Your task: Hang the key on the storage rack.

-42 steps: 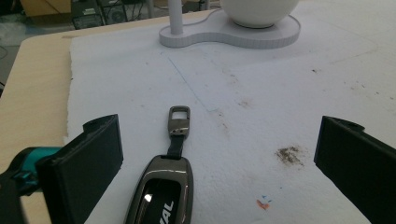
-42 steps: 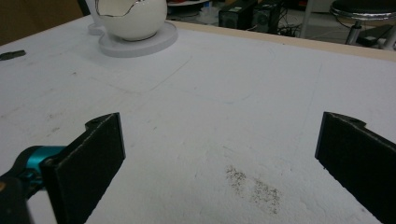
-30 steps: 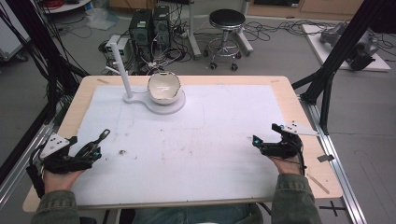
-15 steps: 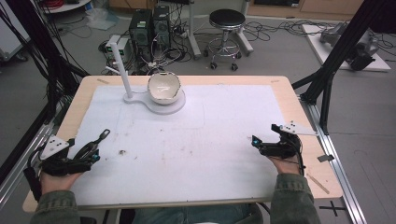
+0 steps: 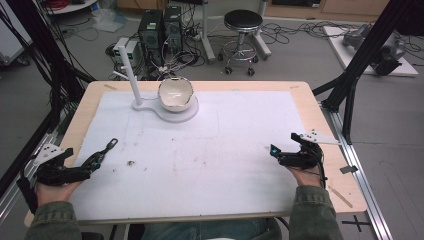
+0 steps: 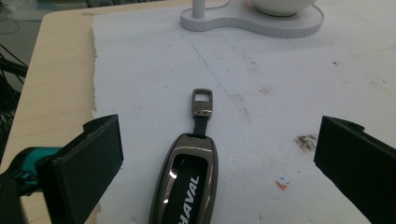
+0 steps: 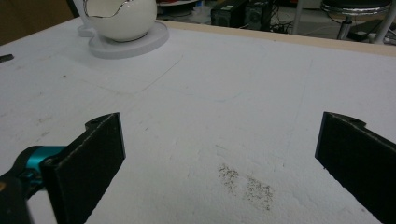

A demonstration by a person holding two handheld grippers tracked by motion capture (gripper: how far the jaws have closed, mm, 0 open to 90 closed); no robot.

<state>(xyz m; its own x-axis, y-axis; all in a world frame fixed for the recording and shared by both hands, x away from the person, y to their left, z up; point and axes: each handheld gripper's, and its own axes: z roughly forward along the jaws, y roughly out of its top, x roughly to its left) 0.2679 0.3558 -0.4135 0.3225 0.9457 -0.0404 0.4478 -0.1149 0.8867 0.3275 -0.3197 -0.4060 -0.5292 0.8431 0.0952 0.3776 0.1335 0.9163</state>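
1. Resting low at the near left of the white mat (image 5: 225, 150): left gripper (image 6: 212, 154), jaws spread wide and released, flanking a Haval car key fob (image 6: 187, 182) without touching it, probably lined up for a pinch.
2. Lying flat between those jaws: the fob, strap and metal clip (image 6: 202, 100) pointing toward the far side, seemingly for an easy reach.
3. Waiting at the near right: right gripper (image 7: 219, 158), jaws likewise released, gripping nothing, bare mat beneath.
4. Sitting at the far left: white stand (image 5: 167, 111) with one upright post (image 5: 131, 80), cradling a broken-egg-shaped bowl (image 5: 175, 93).
5. Counting: two grippers, one fob, one stand, one bowl.
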